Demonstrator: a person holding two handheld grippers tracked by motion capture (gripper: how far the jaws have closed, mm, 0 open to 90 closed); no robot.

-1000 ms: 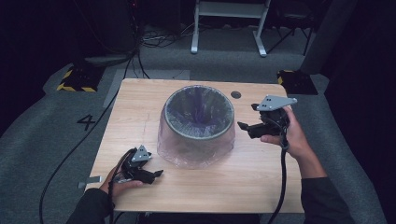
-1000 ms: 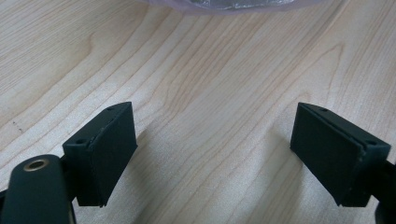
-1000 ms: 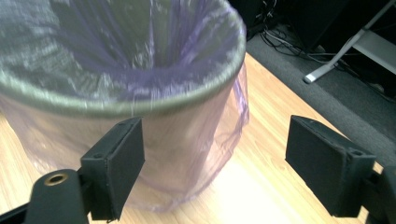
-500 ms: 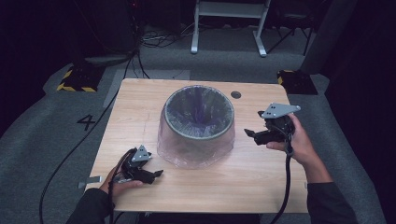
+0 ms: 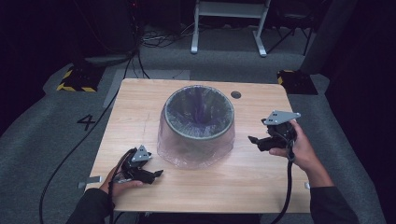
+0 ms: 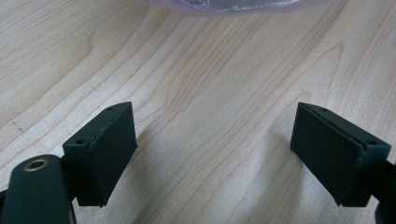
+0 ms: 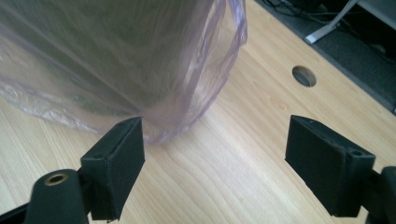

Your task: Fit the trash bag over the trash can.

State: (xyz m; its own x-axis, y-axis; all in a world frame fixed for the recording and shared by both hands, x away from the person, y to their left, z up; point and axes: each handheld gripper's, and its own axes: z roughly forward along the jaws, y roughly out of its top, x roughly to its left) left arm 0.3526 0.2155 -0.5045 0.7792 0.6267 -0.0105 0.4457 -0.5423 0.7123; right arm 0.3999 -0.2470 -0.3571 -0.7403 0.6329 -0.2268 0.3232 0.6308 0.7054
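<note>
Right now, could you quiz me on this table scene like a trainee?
1. True or false: the left gripper rests its open jaws on the wooden table, holding nothing.
2. What covers the grey bin? A) clear plastic bag B) cloth C) lid
3. Which gripper is raised beside the bin, off the table?

Key: 1 true. 2 A, the clear plastic bag drapes over its rim and down its sides. 3 the right gripper, jaws open.
</note>
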